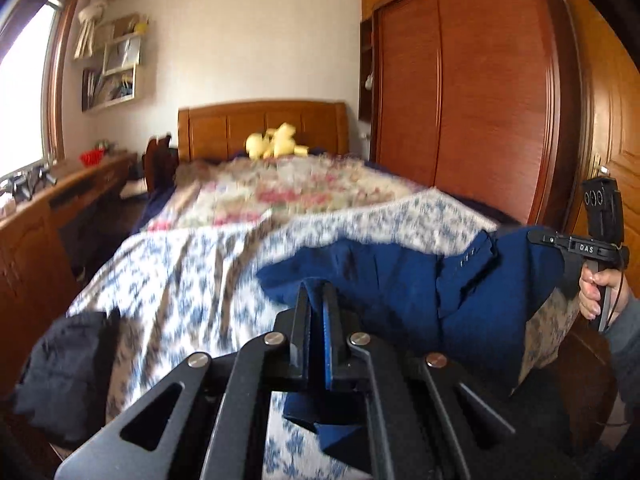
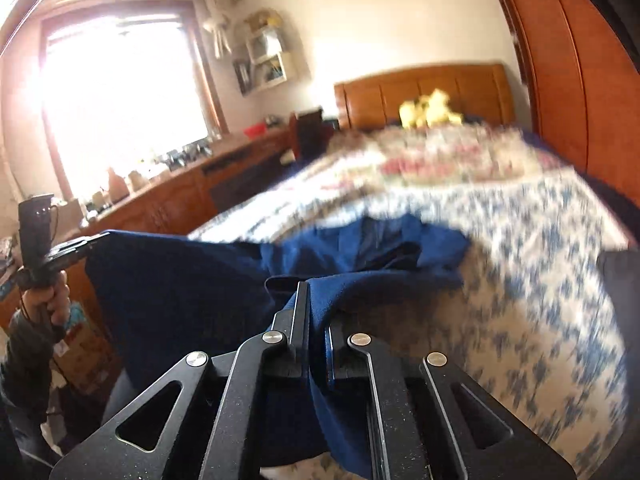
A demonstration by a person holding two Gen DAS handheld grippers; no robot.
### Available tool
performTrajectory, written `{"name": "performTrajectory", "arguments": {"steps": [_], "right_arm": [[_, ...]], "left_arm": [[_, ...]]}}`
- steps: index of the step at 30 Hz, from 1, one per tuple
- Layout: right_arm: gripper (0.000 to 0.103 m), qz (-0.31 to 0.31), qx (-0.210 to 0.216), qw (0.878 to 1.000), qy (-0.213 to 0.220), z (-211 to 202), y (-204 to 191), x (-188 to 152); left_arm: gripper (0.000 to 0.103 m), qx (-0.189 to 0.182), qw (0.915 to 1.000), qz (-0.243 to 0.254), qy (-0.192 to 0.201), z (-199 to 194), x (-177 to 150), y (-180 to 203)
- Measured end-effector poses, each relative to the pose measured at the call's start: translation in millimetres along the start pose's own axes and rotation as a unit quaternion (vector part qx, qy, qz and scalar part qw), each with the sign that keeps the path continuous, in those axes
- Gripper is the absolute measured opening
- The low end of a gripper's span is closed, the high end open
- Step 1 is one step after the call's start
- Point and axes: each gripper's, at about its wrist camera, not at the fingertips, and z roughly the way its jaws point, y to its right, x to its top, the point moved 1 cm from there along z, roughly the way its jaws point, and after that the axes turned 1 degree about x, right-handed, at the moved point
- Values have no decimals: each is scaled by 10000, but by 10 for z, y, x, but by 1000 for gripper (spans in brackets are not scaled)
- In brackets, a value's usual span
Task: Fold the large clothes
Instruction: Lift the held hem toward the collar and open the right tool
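Blue cloth fills the closed jaws of both black two-finger grippers: the left gripper [image 1: 316,300] pinches an edge of the large dark blue fabric garment [image 1: 400,276], a fold of it hanging down between and under the fingers, and the right gripper [image 2: 316,304] clamps another edge of the same garment [image 2: 180,280], the fabric running out from between its fingers. Between the two grips the garment stretches raised over the foot edge of the bed, while its far part, with a seam and a short row of small buttons showing in the left wrist view, lies bunched on the blue-and-white patterned bedspread [image 1: 192,264] near that edge. In the left wrist view the right gripper [image 1: 540,237] shows at the garment's right end with the person's right hand [image 1: 598,294] on its handle; in the right wrist view the left gripper [image 2: 96,240] and the left hand [image 2: 50,300] show at the left end. A dark black garment [image 1: 64,364] lies on the near left corner of the bed. Further up lies a floral quilt [image 1: 288,188], then a yellow plush toy [image 1: 274,142] against the wooden headboard [image 1: 224,126]. A reddish wooden wardrobe [image 1: 472,92] stands along the bed's right side, and a long wooden cabinet [image 2: 168,200] runs under the bright window [image 2: 120,96] along its left.
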Motion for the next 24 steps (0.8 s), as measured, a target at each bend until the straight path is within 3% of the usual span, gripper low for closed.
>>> {"name": "performTrajectory", "arguments": {"steps": [9, 12, 16, 24], "right_arm": [[3, -448, -121, 9957, 798, -823, -365, 604], [3, -586, -305, 9930, 982, -1100, -426, 680], [3, -540, -594, 9932, 846, -1073, -272, 672], [3, -377, -1093, 9933, 77, -184, 313, 374]], "left_arm": [[2, -131, 9958, -46, 904, -679, 651, 17], [2, -34, 9953, -10, 966, -749, 732, -10], [2, 120, 9976, -37, 685, -460, 669, -108], [2, 349, 9991, -247, 6, 703, 355, -310]]}}
